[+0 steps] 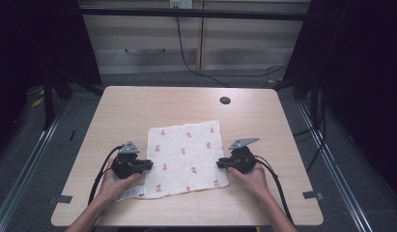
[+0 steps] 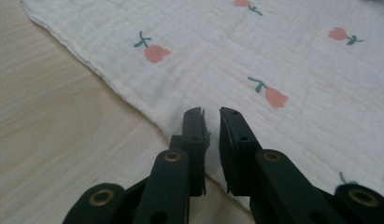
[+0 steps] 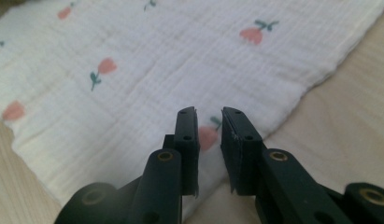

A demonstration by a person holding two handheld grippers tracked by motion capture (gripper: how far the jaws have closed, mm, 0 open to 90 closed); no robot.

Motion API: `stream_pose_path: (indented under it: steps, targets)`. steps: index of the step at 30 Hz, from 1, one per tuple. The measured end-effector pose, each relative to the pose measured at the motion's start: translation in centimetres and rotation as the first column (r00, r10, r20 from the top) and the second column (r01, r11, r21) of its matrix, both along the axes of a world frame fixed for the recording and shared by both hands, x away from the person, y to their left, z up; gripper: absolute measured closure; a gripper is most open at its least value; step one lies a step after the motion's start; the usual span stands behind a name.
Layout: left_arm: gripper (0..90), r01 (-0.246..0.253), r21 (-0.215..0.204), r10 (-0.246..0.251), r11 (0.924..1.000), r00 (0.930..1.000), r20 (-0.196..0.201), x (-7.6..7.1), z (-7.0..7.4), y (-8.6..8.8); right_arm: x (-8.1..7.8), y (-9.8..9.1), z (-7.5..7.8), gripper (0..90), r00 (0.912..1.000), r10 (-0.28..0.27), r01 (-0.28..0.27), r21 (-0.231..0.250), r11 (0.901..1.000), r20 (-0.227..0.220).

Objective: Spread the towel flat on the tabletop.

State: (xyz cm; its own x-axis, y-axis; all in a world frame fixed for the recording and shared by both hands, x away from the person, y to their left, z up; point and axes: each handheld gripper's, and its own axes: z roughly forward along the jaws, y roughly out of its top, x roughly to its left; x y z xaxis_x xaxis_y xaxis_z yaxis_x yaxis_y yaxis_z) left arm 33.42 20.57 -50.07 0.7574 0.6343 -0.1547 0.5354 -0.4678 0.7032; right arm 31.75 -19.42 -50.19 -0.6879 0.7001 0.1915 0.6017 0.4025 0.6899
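White flowered cloth [image 1: 186, 157] lies flat; both tongs [image 1: 147, 165] [image 1: 219, 164] stand narrowly apart, holding nothing.

A pale wooden table [image 1: 138, 104] carries a white flower-printed cloth [image 1: 186, 157] spread flat near its front edge.

1. Cloth [image 1: 186, 157]: white, crinkly weave, scattered pink tulips on green stems.
2. Table [image 1: 138, 106]: pale wood grain, one dark round hole [image 1: 225, 100].
3. Left gripper [image 1: 147, 164], right gripper [image 1: 220, 164]: black, grey top plates.
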Motion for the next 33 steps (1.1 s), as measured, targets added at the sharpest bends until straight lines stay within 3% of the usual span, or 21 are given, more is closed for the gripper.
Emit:
stream_pose_path:
  steps: [16, 20, 22, 24, 25, 27, 33]
  targets:
    - [80.6, 0.013, -0.005, -0.013, 0.9999, 0.9999, 0.002, -0.6, -0.1, -0.1, -3.6, -1.1, 0.1, 76.2, 0.9998, 0.018, -0.018, 0.009, 0.9998, -0.013]
    - [80.6, 0.026, -0.019, -0.026, 0.9995, 0.9996, -0.008, -1.4, -0.1, -0.3, -4.7, -1.1, 0.1, 76.2, 0.9994, 0.031, -0.031, 0.009, 0.9995, -0.012]
    - [80.6, 0.05, 0.013, -0.05, 0.9987, 0.9987, 0.003, -2.1, 0.1, -0.7, -5.3, -0.9, 0.2, 74.5, 0.9988, 0.047, -0.047, 0.002, 0.9989, -0.014]
    - [80.6, 0.046, 0.008, -0.047, 0.9989, 0.9989, 0.004, -2.3, 0.1, -0.8, -5.6, -0.8, 0.3, 74.2, 0.9985, 0.051, -0.052, -0.008, 0.9986, -0.017]
    - [80.6, 0.057, 0.025, -0.057, 0.9981, 0.9984, 0.006, -2.4, 0.2, -0.8, -6.1, -0.8, 0.3, 73.9, 0.998, 0.062, -0.062, -0.006, 0.9981, -0.012]
    - [80.6, 0.049, 0.01, -0.049, 0.9987, 0.9988, 0.003, -2.7, 0.1, -0.8, -6.3, -0.9, 0.4, 73.9, 0.998, 0.062, -0.062, -0.009, 0.998, -0.015]
    - [80.2, 0.076, 0.033, -0.076, 0.9966, 0.9971, 0.0, -4.5, 0.3, -0.4, -7.4, -1.2, 0.4, 73.0, 0.9974, 0.067, -0.067, 0.004, 0.9977, -0.028]
